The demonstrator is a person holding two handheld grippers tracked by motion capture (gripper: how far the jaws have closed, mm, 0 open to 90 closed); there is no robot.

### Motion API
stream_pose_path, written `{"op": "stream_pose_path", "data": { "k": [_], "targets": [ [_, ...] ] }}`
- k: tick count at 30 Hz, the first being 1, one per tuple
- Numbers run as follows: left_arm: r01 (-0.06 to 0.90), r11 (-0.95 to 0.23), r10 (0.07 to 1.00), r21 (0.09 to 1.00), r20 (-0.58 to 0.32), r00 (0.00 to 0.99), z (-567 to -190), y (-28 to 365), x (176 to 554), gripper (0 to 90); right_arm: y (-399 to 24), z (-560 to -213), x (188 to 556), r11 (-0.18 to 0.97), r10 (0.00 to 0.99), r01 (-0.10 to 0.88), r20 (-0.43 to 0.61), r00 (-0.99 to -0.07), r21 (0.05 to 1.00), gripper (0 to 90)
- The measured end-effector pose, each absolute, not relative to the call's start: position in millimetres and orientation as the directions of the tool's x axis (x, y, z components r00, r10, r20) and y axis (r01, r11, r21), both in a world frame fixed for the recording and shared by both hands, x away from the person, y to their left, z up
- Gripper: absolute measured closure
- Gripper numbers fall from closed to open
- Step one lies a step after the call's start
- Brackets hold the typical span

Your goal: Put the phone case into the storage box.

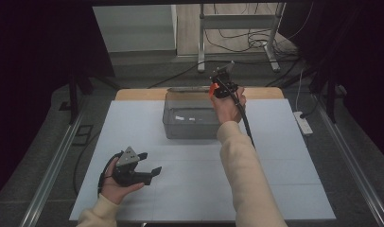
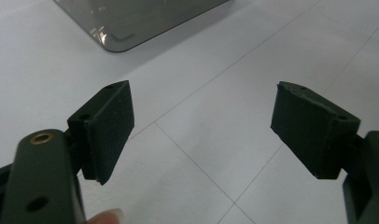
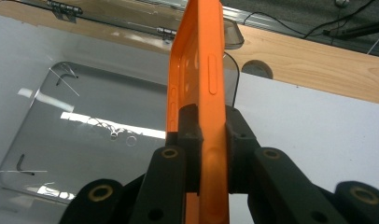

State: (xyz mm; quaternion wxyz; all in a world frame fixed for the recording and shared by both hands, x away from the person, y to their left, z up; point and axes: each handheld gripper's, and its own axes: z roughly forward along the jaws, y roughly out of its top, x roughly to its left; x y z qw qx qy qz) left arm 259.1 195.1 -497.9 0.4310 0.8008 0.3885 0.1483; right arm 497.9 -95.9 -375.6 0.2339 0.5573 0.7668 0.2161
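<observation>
An orange phone case [image 3: 200,70] stands on edge between the jaws of my right gripper [image 3: 210,122], which is shut on it. In the high view the right gripper [image 1: 217,88] hangs above the far right corner of a clear grey plastic box [image 1: 173,126], with a bit of the orange case [image 1: 212,90] showing at its tip. The box's see-through floor [image 3: 85,135] lies below and left of the case. My left gripper [image 1: 150,163] rests low over the white table at the near left, jaws wide open and nothing between them [image 2: 204,126].
The white tabletop [image 1: 275,156] spreads around the box; a strip of bare wood [image 1: 138,94] runs along its far edge. The box's open lid [image 3: 131,14] lies behind it. A power strip [image 1: 303,123] and cables sit on the floor at the right.
</observation>
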Motion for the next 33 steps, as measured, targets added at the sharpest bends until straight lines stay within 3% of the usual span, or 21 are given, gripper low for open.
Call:
{"op": "stream_pose_path", "data": {
  "k": [33],
  "targets": [
    [0.494, -0.333, 0.749, 0.803, -0.093, 0.656, -498.0, 195.0, 259.3, 21.3, -98.2, -390.8, 500.3, 0.27, 0.961, 0.757, -0.126, -0.244, 0.595, 80.1]
  ]
}}
